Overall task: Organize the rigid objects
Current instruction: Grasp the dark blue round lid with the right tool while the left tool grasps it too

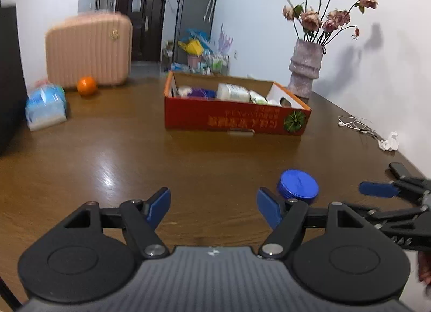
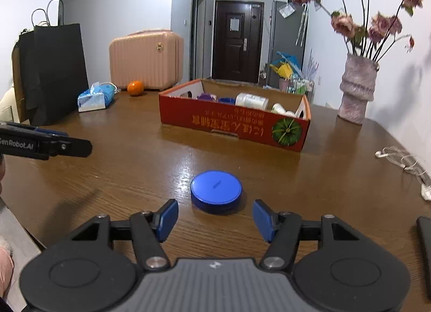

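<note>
A round blue lidded tin [image 2: 216, 191] lies on the brown table, just ahead of my right gripper [image 2: 215, 220], which is open and empty with the tin a little beyond its fingertips. The tin also shows in the left wrist view [image 1: 297, 186], to the right of my left gripper [image 1: 213, 208], which is open and empty above bare table. A red cardboard box [image 2: 231, 123] holding bottles and small containers stands farther back; it also shows in the left wrist view [image 1: 231, 119].
A vase of dried roses [image 2: 357, 88] stands at the back right by the wall. White earphones [image 2: 401, 161] and a dark phone [image 2: 425, 247] lie at the right. A tissue pack [image 2: 94, 97], an orange [image 2: 135, 87], a pink case [image 2: 146, 60] and a black bag [image 2: 54, 72] are at the left.
</note>
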